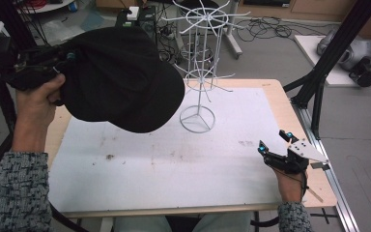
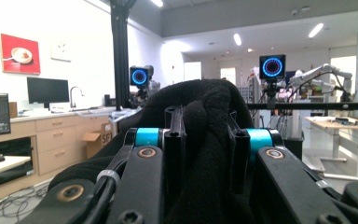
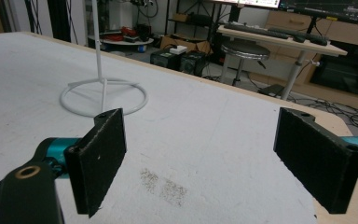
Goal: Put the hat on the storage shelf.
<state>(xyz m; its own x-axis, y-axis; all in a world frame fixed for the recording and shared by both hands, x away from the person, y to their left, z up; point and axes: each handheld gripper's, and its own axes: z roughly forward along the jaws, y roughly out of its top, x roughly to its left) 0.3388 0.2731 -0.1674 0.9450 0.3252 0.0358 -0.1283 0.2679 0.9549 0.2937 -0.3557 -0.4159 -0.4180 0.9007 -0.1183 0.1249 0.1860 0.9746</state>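
A black cap [image 1: 121,79] hides the left gripper's [image 1: 65,60] jaws and the wire stand's [image 1: 200,72] left arms; the stand's top is cut off in the right gripper view.

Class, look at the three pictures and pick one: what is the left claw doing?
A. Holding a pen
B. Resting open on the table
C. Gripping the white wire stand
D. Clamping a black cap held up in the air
D: in the left gripper view the left claw has black fabric pinched between its jaws, and the high view shows the black cap held above the table.
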